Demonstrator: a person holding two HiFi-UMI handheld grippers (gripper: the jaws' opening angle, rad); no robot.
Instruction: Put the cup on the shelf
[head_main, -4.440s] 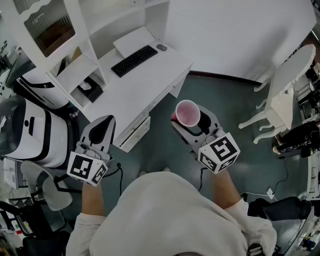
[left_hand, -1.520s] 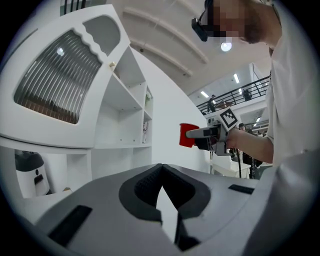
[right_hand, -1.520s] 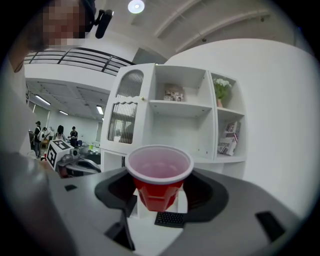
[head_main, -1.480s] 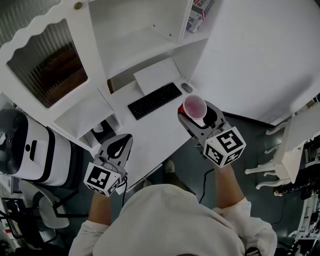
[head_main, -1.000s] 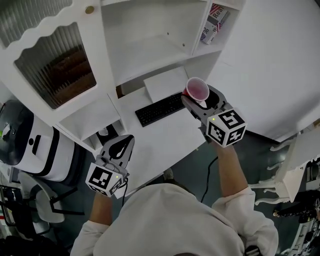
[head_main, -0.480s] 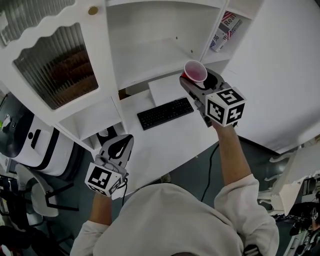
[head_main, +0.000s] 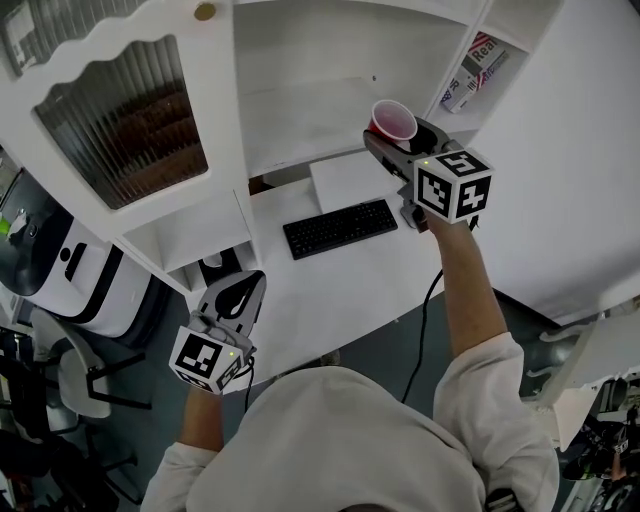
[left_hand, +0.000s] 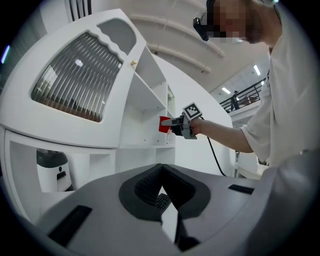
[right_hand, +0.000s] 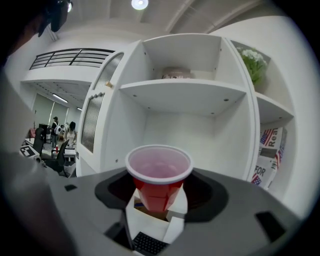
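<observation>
At the front edge of the bench (head_main: 330, 290), the left hand-held gripper (head_main: 232, 290) is kept low, its jaws pressed together on nothing. The cup (head_main: 393, 121), pinched upright by the right hand-held gripper (head_main: 398, 140), has been raised from above the keyboard (head_main: 340, 228) to the front edge of the open shelf (head_main: 300, 110). Only the setting-down seems left. Free board is offered leftward, while the upright divider (right_hand: 252, 130) stands near on the right.

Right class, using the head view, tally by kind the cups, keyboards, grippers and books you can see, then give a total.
Cups: 1, the red cup, held in the right gripper
Keyboards: 1, the keyboard
Grippers: 2, counting the left gripper
Books: 1, the book
Total: 5
</observation>
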